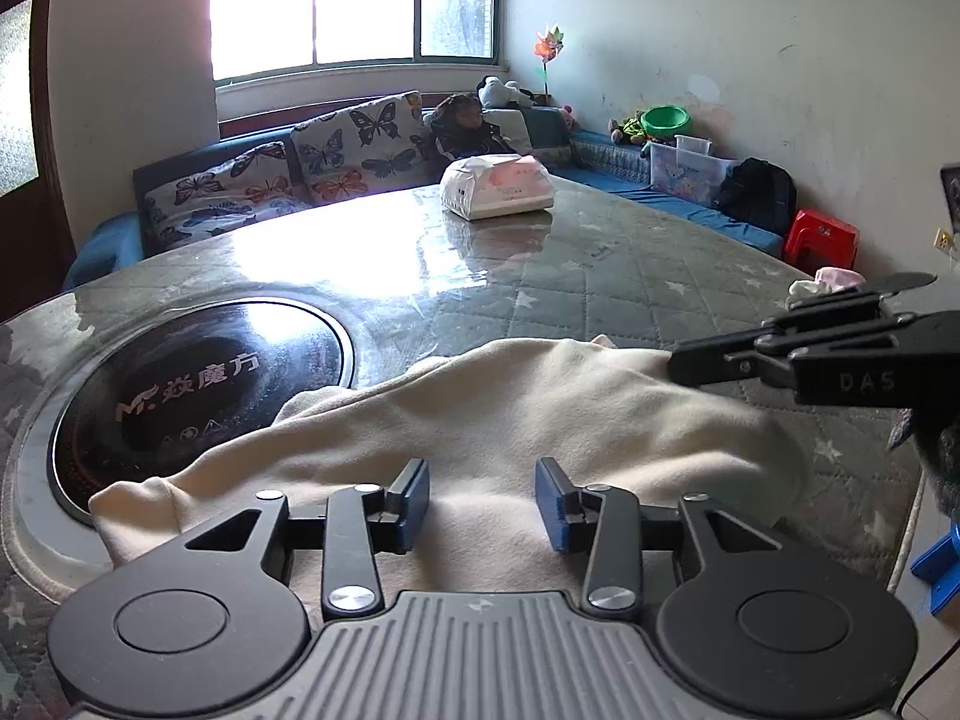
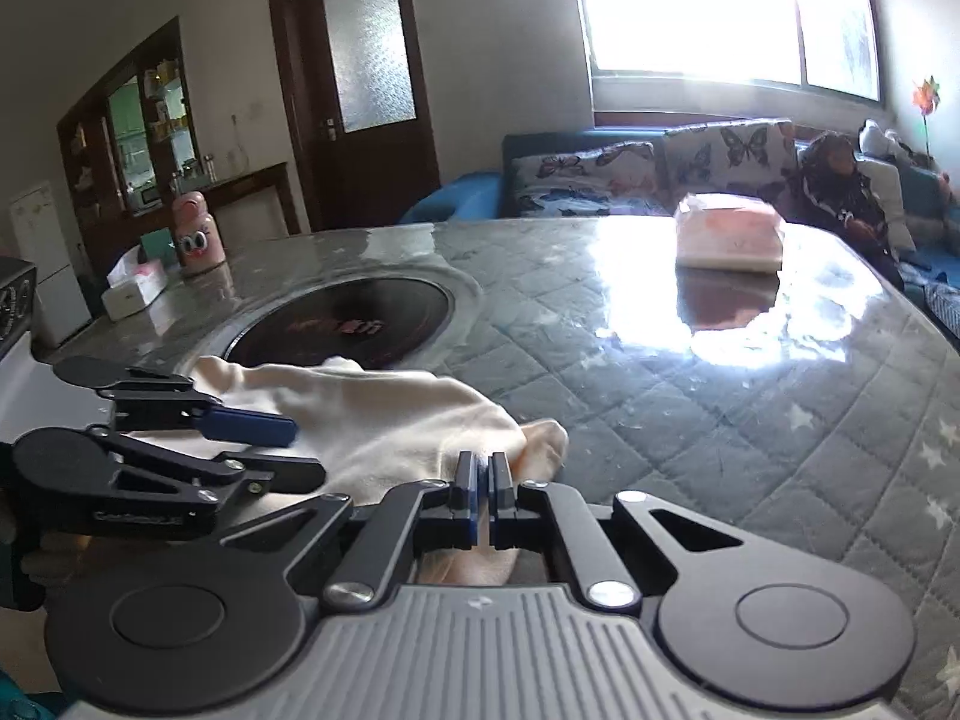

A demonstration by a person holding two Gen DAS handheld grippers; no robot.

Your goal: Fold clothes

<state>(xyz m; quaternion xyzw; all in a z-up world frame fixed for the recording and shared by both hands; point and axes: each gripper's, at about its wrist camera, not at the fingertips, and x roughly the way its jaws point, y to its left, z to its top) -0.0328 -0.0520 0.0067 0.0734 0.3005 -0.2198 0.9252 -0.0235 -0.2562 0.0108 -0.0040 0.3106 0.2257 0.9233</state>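
Note:
A cream garment [image 1: 540, 408] lies bunched on the quilted grey table top [image 1: 600, 276], partly over the black round cooktop [image 1: 198, 384]. My left gripper [image 1: 483, 501] stands open over the garment's near edge, its blue pads [image 1: 414, 495] apart and not pressing on the cloth. My right gripper [image 1: 675, 363] reaches in from the right and meets the garment's far right corner. In the right wrist view my right gripper [image 2: 483, 480] is shut on a fold of the cream garment [image 2: 372, 414]. There my left gripper [image 2: 294, 447] sits open at the left over the cloth.
A wrapped tissue pack [image 1: 498, 186] lies far across the table. A pink bottle [image 2: 195, 234] and a tissue box [image 2: 135, 294] stand at the table's far left. A sofa with butterfly cushions [image 1: 354, 144] holds a seated person [image 1: 465, 132]. A red stool [image 1: 819, 240] stands at the right.

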